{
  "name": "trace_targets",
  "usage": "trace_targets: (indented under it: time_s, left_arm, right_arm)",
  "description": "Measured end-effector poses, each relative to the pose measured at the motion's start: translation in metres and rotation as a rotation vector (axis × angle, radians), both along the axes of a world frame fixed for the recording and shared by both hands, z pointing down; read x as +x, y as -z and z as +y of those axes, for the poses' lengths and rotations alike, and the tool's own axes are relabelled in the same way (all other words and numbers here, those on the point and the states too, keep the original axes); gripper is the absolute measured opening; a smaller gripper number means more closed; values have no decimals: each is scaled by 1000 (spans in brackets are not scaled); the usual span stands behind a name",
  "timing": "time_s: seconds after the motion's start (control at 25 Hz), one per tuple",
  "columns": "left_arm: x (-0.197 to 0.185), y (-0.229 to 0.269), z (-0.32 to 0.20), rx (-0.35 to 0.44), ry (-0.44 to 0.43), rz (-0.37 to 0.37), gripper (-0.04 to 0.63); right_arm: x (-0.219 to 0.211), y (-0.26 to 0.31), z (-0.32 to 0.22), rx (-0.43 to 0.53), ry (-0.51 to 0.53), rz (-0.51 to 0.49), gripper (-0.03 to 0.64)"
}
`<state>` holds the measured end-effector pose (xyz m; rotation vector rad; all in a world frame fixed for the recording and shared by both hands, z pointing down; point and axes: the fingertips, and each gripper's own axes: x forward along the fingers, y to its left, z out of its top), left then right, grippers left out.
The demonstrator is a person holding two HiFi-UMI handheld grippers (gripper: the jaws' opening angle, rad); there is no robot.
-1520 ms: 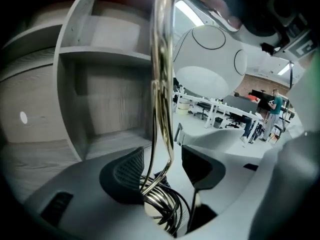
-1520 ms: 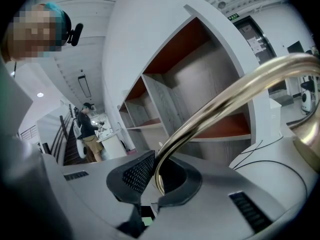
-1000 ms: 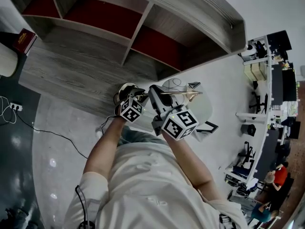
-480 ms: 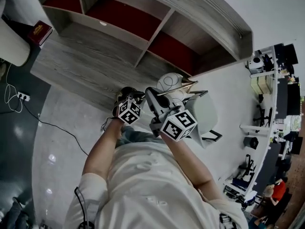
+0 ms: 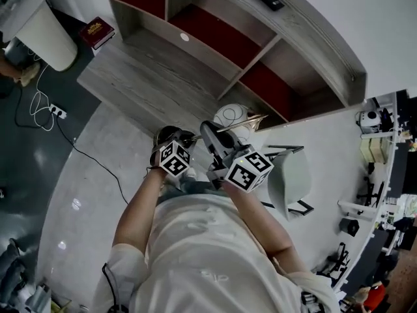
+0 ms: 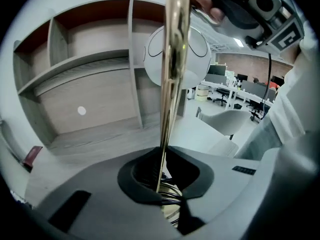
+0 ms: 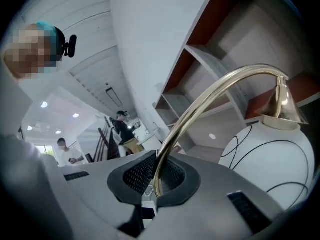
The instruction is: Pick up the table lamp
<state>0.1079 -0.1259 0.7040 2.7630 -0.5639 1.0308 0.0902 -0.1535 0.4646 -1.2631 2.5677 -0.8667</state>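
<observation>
The table lamp has a curved gold stem [image 7: 210, 99], a white globe shade [image 7: 272, 159] with thin black lines, and a dark round base [image 5: 167, 135]. It hangs off the floor between my two grippers, in front of the person's chest. My left gripper [image 6: 161, 176] is shut on the stem's low end just above the base. My right gripper [image 7: 156, 184] is shut on the stem higher up. In the head view the globe [image 5: 232, 117] sits beyond the right gripper [image 5: 211, 133], and the left gripper [image 5: 171, 142] is beside it on the left.
A grey wooden shelf unit [image 5: 215, 38] with red back panels stands ahead. A grey chair [image 5: 290, 181] is at the right. A red book [image 5: 95, 30], a white bin [image 5: 49, 34] and a floor cable with a socket strip [image 5: 53, 111] lie at the left. Two people [image 7: 122, 129] stand far off.
Both grippers have carried the lamp leftward along the shelf unit, keeping hold. The chair now lies to the right of the lamp instead of under it.
</observation>
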Motion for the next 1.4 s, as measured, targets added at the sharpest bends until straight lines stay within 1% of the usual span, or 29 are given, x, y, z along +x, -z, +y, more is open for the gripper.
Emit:
trace_targets:
  time_s: [0.24,0.48,0.68,0.92,1.12,1.2,1.4]
  left_arm:
    - [-71,15,7,-56,45,-114,45]
    - [-136,31,18,-72,111,-206,44]
    - [-181,39,33,-89,137,-287,44]
    - [-223,43,50,-117,184,-349,43]
    - [-255,49,62,-129,242,-379,43]
    - [-265,50,65,-134,261,-388,41]
    - [-282,51,73,-131,273,-431,41]
  right_arm:
    - [-51,18,-8,-10,135,-118,35]
    - [-99,33,-8,-20,237,-217,34]
    - [-136,39,1,-47,324,-276,34]
    - [-171,41,11,-82,406,-326,32]
    - [-194,42,19,-105,463,-365,32]
    - [-201,42,22,-110,484,-376,32]
    - [-213,42,33,-123,521,-380,32]
